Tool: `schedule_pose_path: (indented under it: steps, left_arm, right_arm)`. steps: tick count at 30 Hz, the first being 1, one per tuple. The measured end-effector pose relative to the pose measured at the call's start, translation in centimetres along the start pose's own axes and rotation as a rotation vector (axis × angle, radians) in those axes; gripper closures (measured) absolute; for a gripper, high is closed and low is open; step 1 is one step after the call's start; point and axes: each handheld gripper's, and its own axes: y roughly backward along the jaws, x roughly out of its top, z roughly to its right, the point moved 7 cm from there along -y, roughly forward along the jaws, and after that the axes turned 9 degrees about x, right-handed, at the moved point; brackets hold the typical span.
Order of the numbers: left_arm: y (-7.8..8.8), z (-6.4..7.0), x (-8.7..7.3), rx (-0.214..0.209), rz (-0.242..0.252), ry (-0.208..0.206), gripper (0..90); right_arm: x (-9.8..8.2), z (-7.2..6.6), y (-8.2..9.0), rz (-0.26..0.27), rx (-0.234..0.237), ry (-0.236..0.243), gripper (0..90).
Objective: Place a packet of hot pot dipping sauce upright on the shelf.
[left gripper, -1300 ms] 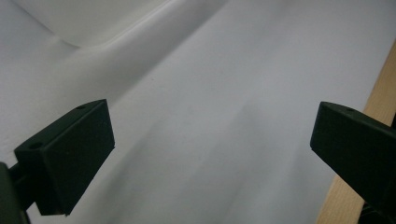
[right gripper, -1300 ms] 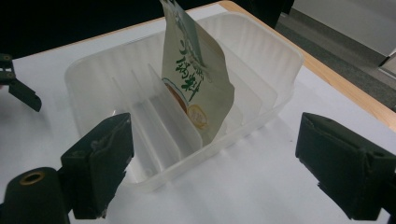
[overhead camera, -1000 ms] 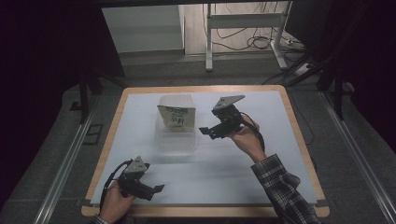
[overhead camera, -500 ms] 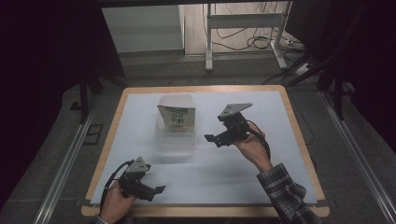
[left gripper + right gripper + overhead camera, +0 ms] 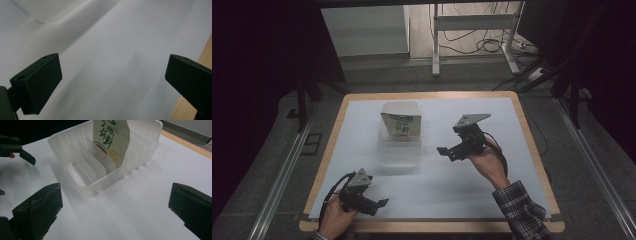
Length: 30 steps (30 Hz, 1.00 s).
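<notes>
White sheet (image 5: pixel 462 175) covers the wood-edged table (image 5: pixel 532 150); dark room, grey floor, cabled desk frame (image 5: pixel 472 30) behind; clear slotted tray (image 5: pixel 82 173) mid-table holds an upright printed pouch (image 5: pixel 111 142); left gripper (image 5: pixel 379 204) and right gripper (image 5: pixel 443 150) both released, empty.

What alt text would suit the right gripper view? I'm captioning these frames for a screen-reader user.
A clear plastic tray with upright dividers sits on a white table, holding a green-printed packet standing in a far slot. The right gripper, jaws wide open and empty, points at the tray from in front.
</notes>
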Motion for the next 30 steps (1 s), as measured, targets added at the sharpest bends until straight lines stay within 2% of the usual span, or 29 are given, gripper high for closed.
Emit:
schedule_pose_path:
  steps: [7,12,16,30]
  left_arm:
    - [0.0,-0.1,0.0,0.003,0.005,0.000,1.2]
    - [0.0,-0.1,0.0,0.007,0.004,-0.004,1.3]
    - [0.0,-0.1,0.0,0.009,0.003,-0.006,1.4]
    - [-0.1,-0.1,-0.1,0.025,0.003,-0.021,1.4]
  right_arm:
    - [-0.6,-0.3,0.4,-0.003,0.009,-0.016,0.0]
    - [-1.2,-0.3,0.7,-0.018,-0.019,-0.008,0.0]
    - [-1.8,-0.1,1.1,-0.019,-0.035,-0.020,0.0]
    - [-3.6,0.4,2.0,-0.022,-0.055,-0.055,0.0]
